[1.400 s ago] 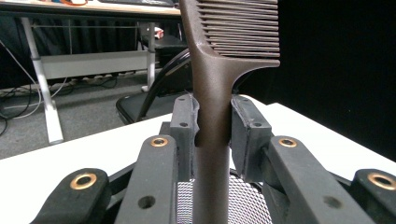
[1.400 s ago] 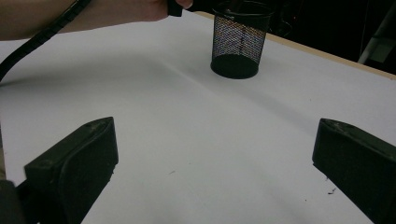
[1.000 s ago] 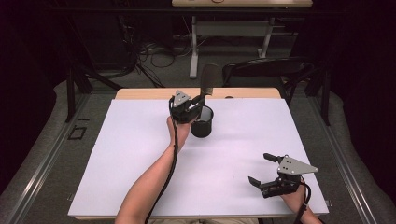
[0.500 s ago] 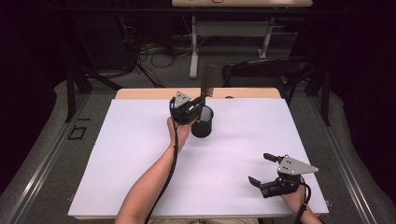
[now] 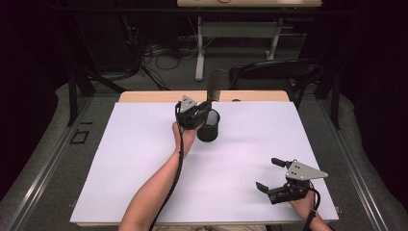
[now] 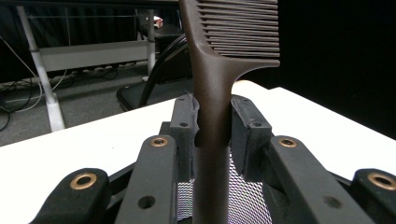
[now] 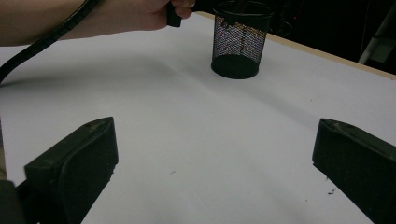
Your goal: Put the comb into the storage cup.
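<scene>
Left hand-held gripper clamped on comb handle, comb upright over mesh cup, lower end inside cup. Release left. Right hand-held gripper open, empty, well apart from cup.

No readable txt, labels, brands, nos. or signs anywhere: comb, mesh cup next to it and white counter around the cup all blank.
</scene>
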Demonstrator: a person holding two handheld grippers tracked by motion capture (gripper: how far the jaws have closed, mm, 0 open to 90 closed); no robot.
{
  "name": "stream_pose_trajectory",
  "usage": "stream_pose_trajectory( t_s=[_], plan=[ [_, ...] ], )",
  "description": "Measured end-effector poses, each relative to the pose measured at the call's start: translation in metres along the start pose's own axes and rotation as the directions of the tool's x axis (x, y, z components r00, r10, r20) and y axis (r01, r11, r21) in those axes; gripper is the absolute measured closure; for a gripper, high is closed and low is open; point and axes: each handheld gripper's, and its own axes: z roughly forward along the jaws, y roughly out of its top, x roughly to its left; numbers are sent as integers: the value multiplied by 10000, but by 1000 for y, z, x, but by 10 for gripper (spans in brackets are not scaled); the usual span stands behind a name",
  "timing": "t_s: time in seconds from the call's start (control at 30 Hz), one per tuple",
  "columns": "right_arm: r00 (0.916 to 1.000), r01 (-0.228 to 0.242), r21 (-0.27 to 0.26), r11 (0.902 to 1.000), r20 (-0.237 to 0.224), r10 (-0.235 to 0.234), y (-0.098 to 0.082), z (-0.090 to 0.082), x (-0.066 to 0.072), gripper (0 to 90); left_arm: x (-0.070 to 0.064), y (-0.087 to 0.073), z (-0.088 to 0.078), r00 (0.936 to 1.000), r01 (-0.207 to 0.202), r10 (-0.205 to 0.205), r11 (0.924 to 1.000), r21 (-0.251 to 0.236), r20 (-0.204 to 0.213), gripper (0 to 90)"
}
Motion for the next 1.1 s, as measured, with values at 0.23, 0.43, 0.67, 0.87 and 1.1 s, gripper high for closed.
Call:
stream_pose_trajectory(
  t_s=[0.23,0.43,0.67,0.87,1.1],
  plan=[
    [10000,-16,13,10000,-1,16,0,0,0,0,0,-3,0,10000,27,-27,10000,34,-21,725],
    [10000,-12,6,10000,-10,12,0,0,0,0,0,-5,0,10000,23,-23,10000,49,-44,725],
    [10000,-20,7,10000,-9,20,0,0,0,0,0,-6,2,9999,-41,43,9998,183,-123,725],
    [10000,-35,24,10000,-19,35,0,0,0,0,0,-8,3,9999,-61,63,9997,231,-125,725],
    [10000,-34,6,10000,-32,34,0,0,0,0,0,-11,3,9999,68,-66,9998,203,-114,725]
  ],
)
